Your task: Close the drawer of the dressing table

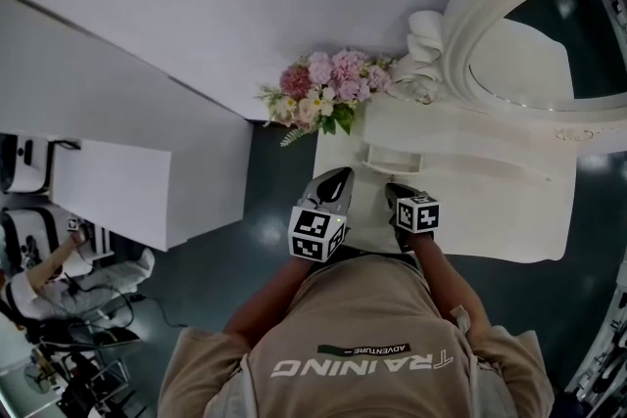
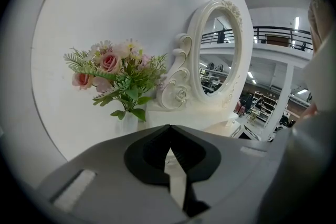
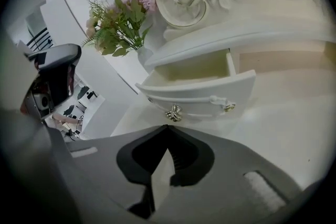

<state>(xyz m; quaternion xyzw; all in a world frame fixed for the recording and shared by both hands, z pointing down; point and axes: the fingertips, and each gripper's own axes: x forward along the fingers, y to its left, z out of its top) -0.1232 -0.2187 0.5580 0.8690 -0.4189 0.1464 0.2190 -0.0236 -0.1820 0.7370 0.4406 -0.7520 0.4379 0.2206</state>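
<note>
The white dressing table stands at the right of the head view, its small drawer pulled out under the oval mirror. In the right gripper view the open drawer is straight ahead, showing an empty inside and a metal knob on its front. My right gripper is shut and empty, a short way in front of that knob without touching it. My left gripper is also shut and empty, held up facing the mirror. From above, the left gripper and right gripper hover over the tabletop's near left part.
A vase of pink flowers stands at the table's back left corner, close to the drawer. White wall panels run along the left. A seated person and cables are at the lower left on the dark floor.
</note>
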